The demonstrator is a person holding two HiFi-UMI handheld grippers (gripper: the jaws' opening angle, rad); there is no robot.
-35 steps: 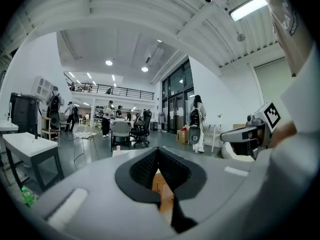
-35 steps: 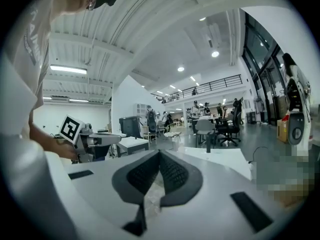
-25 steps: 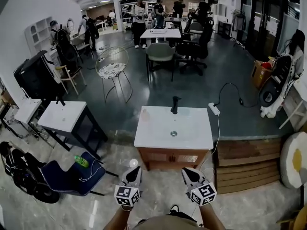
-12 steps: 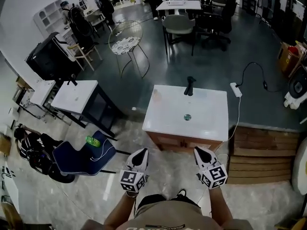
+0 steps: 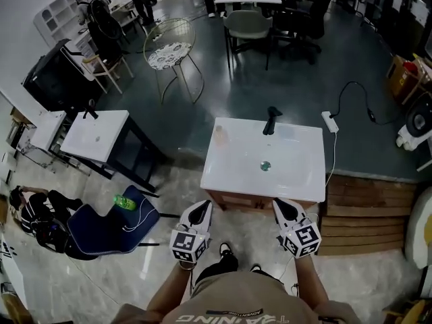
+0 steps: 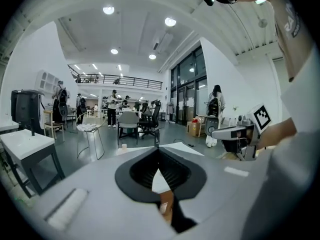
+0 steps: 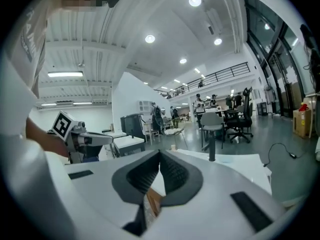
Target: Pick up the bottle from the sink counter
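Sink counter: a white top point(image 5: 297, 181) on a brown wooden cupboard, right in front of the person.
Sink bowl: a shallow dip in the white top, with a round drain point(image 5: 264, 165) in the middle. A black tap point(image 5: 271, 121) stands at the back edge.
Bottle: a small pale bottle point(image 5: 219, 135) stands up on the back left corner of the sink counter. It is left of the tap, outside the bowl, and well apart from both grippers. It is too small to tell what is in it.
Left gripper: the left gripper point(image 5: 202, 210) is held low, near the front edge of the counter. Its fingers are pressed together with nothing between them.
Right gripper: the right gripper point(image 5: 283, 208) is beside it, also near the front edge. Its fingers are together too and hold nothing.
Other sink: a second white sink stand point(image 5: 94, 135) is off to the left.
Green bottle: a green bottle point(image 5: 123, 202) lies on a blue seat point(image 5: 108, 225) on the floor at the left.
Box: a brown box point(image 5: 398, 73) stands far right with something red at its top.
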